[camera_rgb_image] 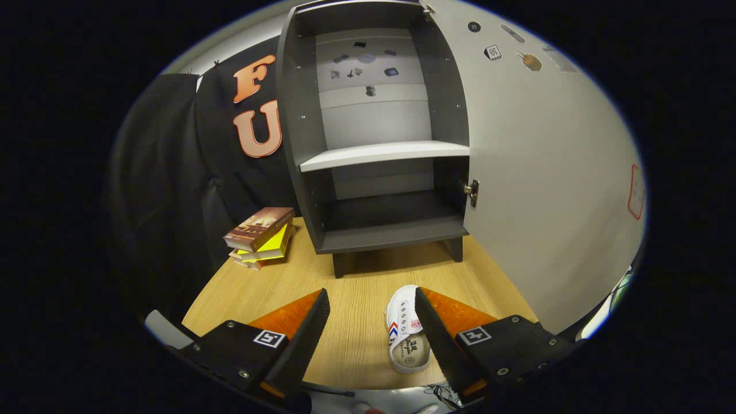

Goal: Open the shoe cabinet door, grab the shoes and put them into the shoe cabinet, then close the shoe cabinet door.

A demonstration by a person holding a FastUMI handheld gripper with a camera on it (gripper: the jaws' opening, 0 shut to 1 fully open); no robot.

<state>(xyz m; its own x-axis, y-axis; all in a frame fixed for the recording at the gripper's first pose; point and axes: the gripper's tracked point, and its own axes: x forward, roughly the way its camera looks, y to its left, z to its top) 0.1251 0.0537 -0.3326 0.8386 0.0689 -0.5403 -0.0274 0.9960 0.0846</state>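
Observation:
A dark grey shoe cabinet (376, 224) stands on the wooden table beyond my fingers, its pale door (540, 172) swung wide open to the right. Inside are a light shelf (385, 154) and a bare lower compartment (391, 213). A small white shoe (405, 330) with red and blue stripes lies on the table between my fingers, close against the inner side of the right finger. My gripper (372, 302) is open and nothing is pressed between the fingers.
A stack of books (260, 237) lies on the table left of the cabinet. Black cloth hangs behind and to the left. The wooden table (356, 276) reaches from my fingers to the cabinet's feet.

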